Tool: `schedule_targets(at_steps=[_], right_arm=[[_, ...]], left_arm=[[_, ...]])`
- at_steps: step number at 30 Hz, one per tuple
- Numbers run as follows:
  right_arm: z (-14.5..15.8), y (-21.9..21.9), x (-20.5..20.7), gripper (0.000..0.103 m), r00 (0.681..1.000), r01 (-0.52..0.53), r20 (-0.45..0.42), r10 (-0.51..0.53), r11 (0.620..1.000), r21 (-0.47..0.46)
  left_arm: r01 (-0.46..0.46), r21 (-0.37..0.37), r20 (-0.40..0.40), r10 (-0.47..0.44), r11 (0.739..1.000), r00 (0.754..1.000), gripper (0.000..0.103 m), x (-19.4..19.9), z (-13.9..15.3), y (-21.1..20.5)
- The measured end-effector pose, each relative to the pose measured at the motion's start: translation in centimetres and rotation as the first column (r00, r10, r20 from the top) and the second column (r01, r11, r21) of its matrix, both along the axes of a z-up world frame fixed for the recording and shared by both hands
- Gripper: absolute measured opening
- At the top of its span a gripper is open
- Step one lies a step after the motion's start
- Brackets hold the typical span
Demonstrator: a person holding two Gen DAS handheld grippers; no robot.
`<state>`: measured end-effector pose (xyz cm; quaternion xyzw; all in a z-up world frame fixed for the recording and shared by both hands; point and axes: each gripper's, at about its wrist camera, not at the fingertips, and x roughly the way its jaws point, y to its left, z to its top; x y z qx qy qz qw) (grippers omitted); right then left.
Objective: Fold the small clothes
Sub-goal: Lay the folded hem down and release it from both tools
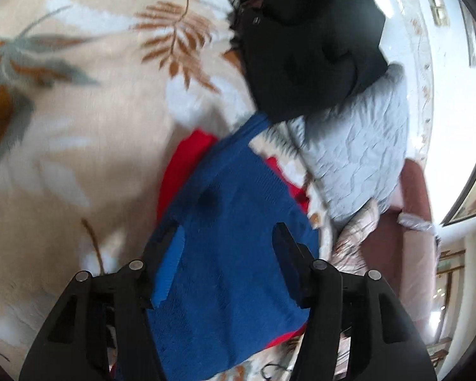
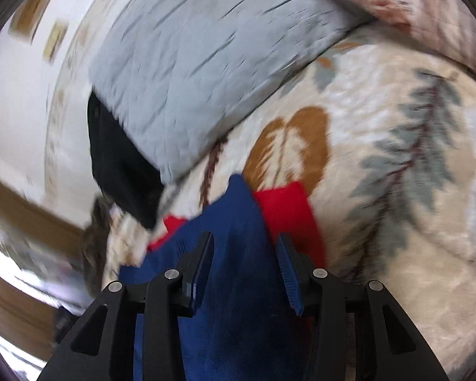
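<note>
A: Blue knit garment [image 1: 231, 238] fills the lower centre of the left wrist view, draped over a red garment [image 1: 187, 165] whose edges show at centre left and right. Both lie on the leaf-patterned blanket [image 1: 79, 127] of a bed.

B: Same in the right wrist view: blue knit garment [image 2: 234, 254] at lower centre, red garment [image 2: 288, 212] just right of it.

A: Left tongs [image 1: 228, 247]: fingers spread wide, cloth lying across the gap, nothing pinched that I can see.

B: Right tongs [image 2: 244, 254]: parted, narrower than the left, blue cloth running between the fingers. Not closed on it (heavy blur, so contact is hard to judge).

A: Surroundings: black garment [image 1: 311, 47] at upper centre right, light blue quilted pillow [image 1: 358, 152] right of centre, touching the black one.

B: Step, my guess: both tongs are over the blue piece to take hold before a fold.

A: The next move calls for pinching only the blue layer, at an edge or corner. The red piece lies directly beneath and could come up with it.
</note>
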<state>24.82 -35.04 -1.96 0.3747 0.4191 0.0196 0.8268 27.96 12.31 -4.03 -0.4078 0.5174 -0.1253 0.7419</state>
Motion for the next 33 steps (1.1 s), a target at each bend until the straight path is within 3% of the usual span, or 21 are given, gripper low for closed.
schedule_targets(at_steps=[2, 4, 6, 7, 9, 11, 13, 16, 18, 21, 24, 26, 29, 30, 31, 33], right_arm=[[-0.2, 2.0, 1.2, 0.009, 0.993, -0.094, -0.082, 0.083, 0.984, -0.151], [1.0, 2.9, 1.0, 0.008, 0.992, -0.124, -0.034, 0.119, 0.966, -0.226], [2.8, 1.7, -0.9, 0.007, 0.992, -0.032, 0.115, 0.055, 0.981, -0.191], [2.7, 0.7, -1.8, 0.007, 0.990, 0.015, 0.141, 0.007, 0.987, -0.158], [1.5, -0.5, -2.2, 0.007, 0.992, 0.076, 0.114, -0.062, 0.990, -0.121], [-1.7, -1.1, -1.9, 0.007, 0.997, 0.081, -0.007, -0.083, 0.990, -0.114], [-2.5, -0.9, -2.1, 0.010, 0.996, 0.088, -0.024, -0.091, 0.990, -0.108], [-0.2, -0.7, -3.6, 0.016, 0.989, 0.143, -0.029, -0.146, 0.986, -0.088], [1.2, -0.4, -5.6, 0.019, 0.989, 0.146, 0.007, -0.146, 0.986, -0.083], [1.9, 0.1, -10.2, 0.043, 0.982, 0.184, 0.050, -0.181, 0.980, -0.074], [1.5, 0.3, -11.5, 0.043, 0.974, 0.228, 0.009, -0.228, 0.971, -0.065], [1.0, 0.6, -11.2, 0.043, 0.982, 0.183, -0.026, -0.185, 0.980, -0.072], [0.6, 1.7, -11.2, 0.042, 0.990, 0.115, -0.065, -0.127, 0.980, -0.160], [0.2, 2.0, -11.0, 0.034, 0.992, 0.084, -0.080, -0.098, 0.984, -0.158], [0.1, 2.4, -10.9, 0.012, 0.994, 0.047, -0.087, -0.063, 0.983, -0.175], [1.1, 2.4, -11.1, 0.008, 0.999, 0.031, -0.035, -0.038, 0.984, -0.176]], left_arm=[[0.012, 0.051, 0.003, -0.012, 0.999, 1.000, 0.056, 0.0, -0.1, -0.7], [0.012, 0.078, 0.013, -0.013, 0.997, 1.000, 0.056, 0.1, 0.1, -1.1], [0.016, 0.105, 0.024, -0.019, 0.994, 1.000, 0.056, 0.3, 0.2, -1.3], [0.017, 0.117, 0.024, -0.020, 0.993, 1.000, 0.056, 0.5, 0.1, -1.3], [0.018, 0.150, 0.022, -0.021, 0.989, 1.000, 0.056, 0.8, -0.4, -1.6], [0.017, 0.184, 0.021, -0.021, 0.983, 1.000, 0.056, 1.0, -0.5, -1.8], [0.022, 0.186, 0.007, -0.024, 0.982, 1.000, 0.056, 1.1, -0.2, -1.7], [0.013, 0.152, -0.004, -0.013, 0.988, 1.000, 0.056, -0.3, 1.0, -0.9], [0.001, 0.162, 0.029, -0.006, 0.987, 1.000, 0.056, -2.5, 2.2, -0.5], [-0.069, 0.185, 0.077, 0.055, 0.980, 0.996, 0.062, -7.0, 2.6, -0.6], [-0.090, 0.126, 0.072, 0.081, 0.988, 0.994, 0.063, -9.5, 0.6, -1.2], [-0.051, 0.145, 0.045, 0.045, 0.988, 0.998, 0.063, -9.0, 0.2, -2.1], [-0.035, 0.229, 0.059, 0.022, 0.973, 0.998, 0.063, -8.5, 0.8, -2.8], [-0.025, 0.244, 0.053, 0.013, 0.969, 0.999, 0.063, -8.4, 0.8, -3.0], [-0.019, 0.257, 0.045, 0.008, 0.966, 0.999, 0.063, -8.3, 0.8, -3.1], [-0.013, 0.281, 0.039, 0.002, 0.959, 0.999, 0.063, -8.3, 0.7, -3.2]])
